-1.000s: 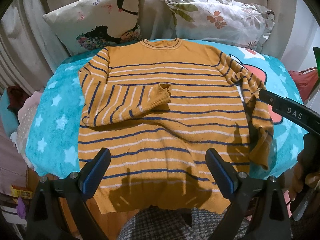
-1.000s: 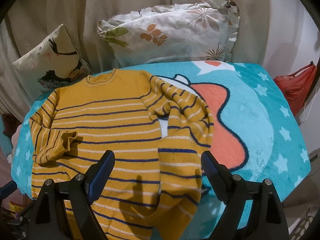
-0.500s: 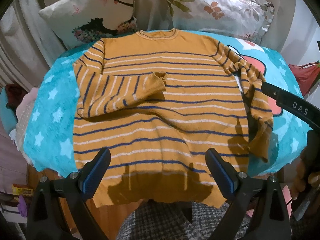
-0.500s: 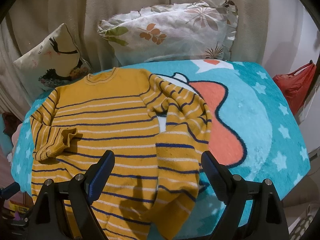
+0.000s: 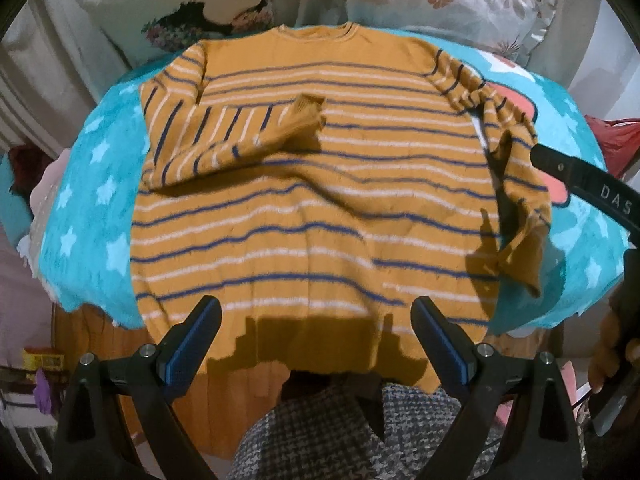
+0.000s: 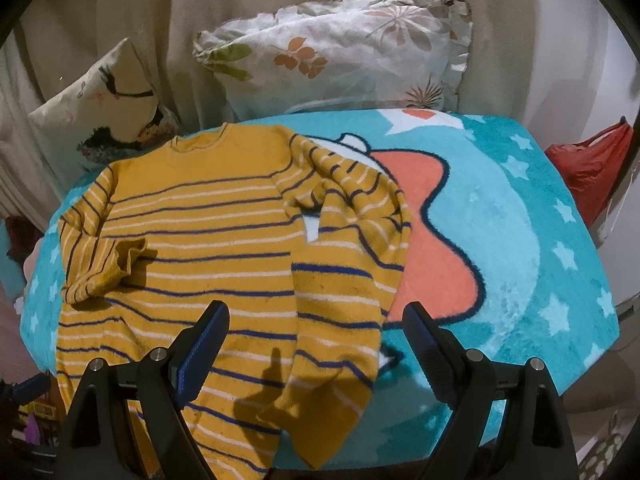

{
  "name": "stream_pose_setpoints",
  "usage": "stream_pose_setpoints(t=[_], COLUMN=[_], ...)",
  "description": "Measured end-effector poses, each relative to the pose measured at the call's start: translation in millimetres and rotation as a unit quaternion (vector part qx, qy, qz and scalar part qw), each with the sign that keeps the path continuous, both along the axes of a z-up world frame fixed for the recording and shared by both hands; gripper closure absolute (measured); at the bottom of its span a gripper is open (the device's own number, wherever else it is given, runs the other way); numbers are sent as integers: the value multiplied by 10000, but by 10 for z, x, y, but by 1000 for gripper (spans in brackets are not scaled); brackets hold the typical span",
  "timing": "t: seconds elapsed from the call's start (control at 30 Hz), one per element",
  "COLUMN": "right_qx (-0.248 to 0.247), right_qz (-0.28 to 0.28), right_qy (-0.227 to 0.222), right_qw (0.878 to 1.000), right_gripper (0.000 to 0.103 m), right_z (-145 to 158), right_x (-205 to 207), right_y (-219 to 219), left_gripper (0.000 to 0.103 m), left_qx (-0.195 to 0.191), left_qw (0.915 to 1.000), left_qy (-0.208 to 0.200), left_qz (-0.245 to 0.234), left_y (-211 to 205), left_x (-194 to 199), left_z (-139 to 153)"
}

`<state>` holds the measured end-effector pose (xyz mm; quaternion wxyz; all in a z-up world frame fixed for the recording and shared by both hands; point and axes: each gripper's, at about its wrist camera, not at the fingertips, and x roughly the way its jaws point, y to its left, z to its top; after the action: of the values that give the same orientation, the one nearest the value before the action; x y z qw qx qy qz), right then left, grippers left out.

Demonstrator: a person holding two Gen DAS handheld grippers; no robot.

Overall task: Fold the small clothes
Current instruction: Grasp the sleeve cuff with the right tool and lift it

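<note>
From the left wrist view, the sweater [image 5: 304,208] lies flat and face up on a blanket [image 5: 96,216], collar toward the far pillows. Its one sleeve [image 5: 236,136] is folded across the chest, the cuff lying near the middle. The other sleeve [image 5: 516,184] runs crumpled down the sweater's far side edge. The hem hangs over the blanket's near edge, above a checked cloth [image 5: 360,432]. The left gripper [image 5: 316,344] has its jaws wide apart and grips nothing; the hem lies just ahead of and between the fingertips, in their shadow. This view alone shows the right gripper's body [image 5: 584,188] reaching in from the side, near the crumpled sleeve, and part of the hand [image 5: 612,352] holding it.

From the right wrist view, the sweater [image 6: 208,264] takes up the left half of the picture, and the crumpled sleeve [image 6: 352,264] drapes down to the blanket's near edge, its cuff lying between the fingertips. The right gripper [image 6: 316,340] also has its jaws wide apart and empty, above the sleeve; whether they touch it cannot be told. Only here do the blanket's [image 6: 512,240] coral shape and stars show in full, along with a floral pillow [image 6: 340,48], a bird pillow [image 6: 108,108] and a red bag [image 6: 588,168] at the far side.
</note>
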<state>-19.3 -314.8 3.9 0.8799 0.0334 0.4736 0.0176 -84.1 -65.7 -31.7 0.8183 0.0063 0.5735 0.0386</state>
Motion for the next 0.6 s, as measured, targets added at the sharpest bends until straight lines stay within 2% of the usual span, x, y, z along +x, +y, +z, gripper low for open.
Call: stream_pose_setpoints(t=[0.2,0.33,0.47,0.6], right_qx=[-45,-78,346,943], right_qz=[437,834,1300,1505], right_qy=[55,-98,0,414], right_qw=[9990,9964,9909,9832], right_gripper=[12,12,12,12], right_z=[-33,76,95,-95], right_x=[25,55,224,596], right_y=[237,476,747,1105], left_gripper=[8,8,8,8], left_qx=[-182,-264,-241,-335], left_qw=[9991,9961,9895,9820], left_qy=[72,-18,-196,-285], left_qz=[379,844,1412,1838], left_y=[238,602,1164,1713], left_x=[-53,44,84,58], left_z=[-38,17,65,93])
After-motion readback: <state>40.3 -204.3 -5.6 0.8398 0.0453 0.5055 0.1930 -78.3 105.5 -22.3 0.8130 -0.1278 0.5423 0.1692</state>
